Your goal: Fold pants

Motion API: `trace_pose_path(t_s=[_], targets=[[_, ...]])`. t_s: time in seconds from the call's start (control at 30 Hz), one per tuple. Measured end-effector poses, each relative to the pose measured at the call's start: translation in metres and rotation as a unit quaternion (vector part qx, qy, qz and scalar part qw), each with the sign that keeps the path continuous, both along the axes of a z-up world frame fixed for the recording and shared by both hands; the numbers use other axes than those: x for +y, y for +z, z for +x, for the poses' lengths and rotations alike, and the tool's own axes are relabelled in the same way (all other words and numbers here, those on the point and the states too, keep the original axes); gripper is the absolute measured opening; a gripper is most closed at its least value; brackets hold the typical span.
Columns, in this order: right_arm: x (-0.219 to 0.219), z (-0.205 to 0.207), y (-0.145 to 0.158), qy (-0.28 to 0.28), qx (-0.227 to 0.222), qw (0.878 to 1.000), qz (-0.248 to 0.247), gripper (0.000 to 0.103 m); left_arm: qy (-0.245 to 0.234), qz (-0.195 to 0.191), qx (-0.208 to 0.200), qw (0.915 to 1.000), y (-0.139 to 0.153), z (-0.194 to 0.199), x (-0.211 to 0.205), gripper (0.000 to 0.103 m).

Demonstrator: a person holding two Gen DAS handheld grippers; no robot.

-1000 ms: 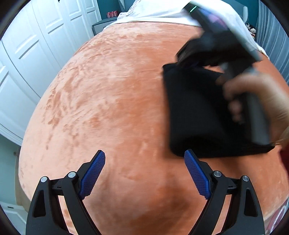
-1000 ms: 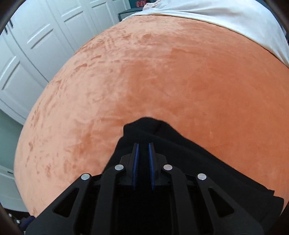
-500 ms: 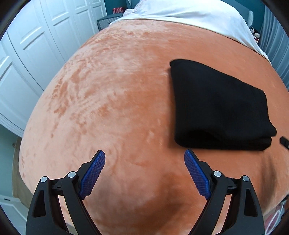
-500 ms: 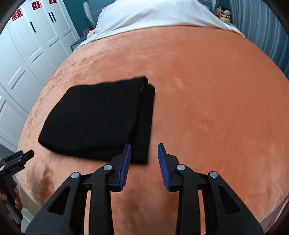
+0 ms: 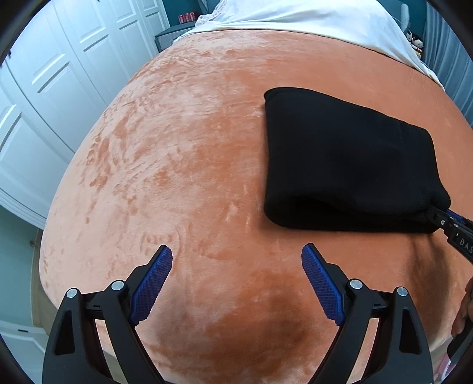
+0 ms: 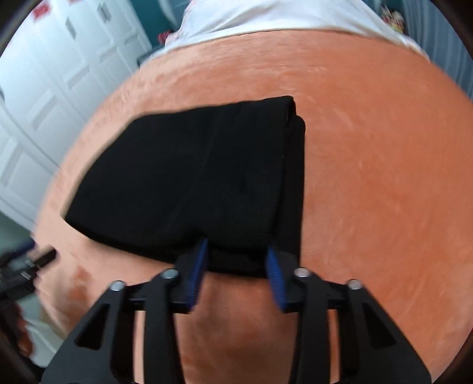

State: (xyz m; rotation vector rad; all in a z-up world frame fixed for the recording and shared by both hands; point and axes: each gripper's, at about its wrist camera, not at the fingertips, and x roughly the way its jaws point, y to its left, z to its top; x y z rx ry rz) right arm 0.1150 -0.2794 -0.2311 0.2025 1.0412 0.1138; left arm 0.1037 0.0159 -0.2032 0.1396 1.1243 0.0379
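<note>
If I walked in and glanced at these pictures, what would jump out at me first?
The black pants, folded into a neat bundle, stand out against the big orange blanket that covers the bed. The right gripper has its blue fingers at the bundle's near edge, with cloth between them, their jaws just closing. The left gripper hangs wide open over bare blanket beside the pants.

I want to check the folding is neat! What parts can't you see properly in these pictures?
- Inside the folded black pants: both views, the top layer covers the layers beneath.
- Whether the right claw pinches the pants' near edge: right wrist view is blurred; left wrist view's edge cuts it off.
- Items beside the white sheet: too small.
- Orange blanket edges: cut off.
</note>
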Motion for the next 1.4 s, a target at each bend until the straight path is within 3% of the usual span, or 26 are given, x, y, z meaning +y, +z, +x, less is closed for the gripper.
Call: trace_pose_path(t_s=[0.13,0.17,0.23,0.27,0.33,0.37,0.47,0.5,0.53,0.67,0.8,0.9,1.23,1.33,1.4], targets=[[-0.011,-0.013,0.033,-0.017,-0.05,0.998,-0.019,0.023,-0.006,0.004,-0.007,0.9999,0.002,0.004,-0.003,0.087],[-0.016,-0.011,0.029,-0.022,-0.043,0.999,-0.02,0.023,-0.007,0.004,-0.006,0.9999,0.0,0.006,-0.004,0.087],[-0.015,0.002,-0.01,-0.006,0.015,0.999,-0.047,0.024,-0.003,0.006,0.002,1.0,-0.007,0.011,-0.004,0.087],[-0.014,0.004,-0.021,-0.001,0.026,0.998,-0.049,0.03,-0.003,0.003,0.007,1.0,-0.009,0.012,-0.004,0.087],[-0.018,-0.003,-0.015,-0.012,0.013,1.0,-0.018,0.033,-0.005,-0.004,0.018,0.9998,-0.011,0.013,-0.005,0.087],[-0.022,-0.007,-0.005,-0.017,0.006,1.0,-0.001,0.038,-0.011,-0.01,0.021,0.9997,-0.01,0.012,-0.004,0.087],[-0.043,-0.033,0.023,-0.056,-0.037,0.998,0.009,0.067,-0.012,-0.036,0.021,0.9991,-0.007,0.009,0.006,0.087],[-0.052,-0.041,0.028,-0.07,-0.037,0.997,0.007,0.074,-0.008,-0.048,0.022,0.9986,-0.007,0.009,0.012,0.087],[-0.059,-0.048,0.031,-0.081,-0.034,0.996,0.007,0.074,0.001,-0.052,0.025,0.9983,-0.007,0.009,0.018,0.087],[-0.077,-0.072,0.029,-0.109,-0.014,0.994,-0.001,0.074,0.026,-0.01,0.008,0.9996,0.001,0.007,0.028,0.087],[-0.079,-0.089,0.026,-0.132,-0.003,0.991,0.019,0.074,0.01,0.055,-0.016,0.9983,0.015,0.002,0.016,0.087],[-0.074,-0.094,0.029,-0.138,-0.007,0.99,0.033,0.075,-0.003,0.066,-0.03,0.9974,0.026,-0.004,0.006,0.087],[-0.045,-0.086,0.056,-0.112,-0.044,0.992,0.042,0.083,-0.039,0.017,-0.041,0.9982,0.048,-0.017,-0.03,0.087],[-0.041,-0.068,0.062,-0.106,-0.051,0.992,0.041,0.086,-0.051,-0.032,-0.03,0.9977,0.051,-0.01,-0.032,0.087],[-0.042,-0.054,0.064,-0.103,-0.056,0.992,0.049,0.087,-0.054,-0.092,-0.016,0.9942,0.053,0.003,-0.029,0.087]])
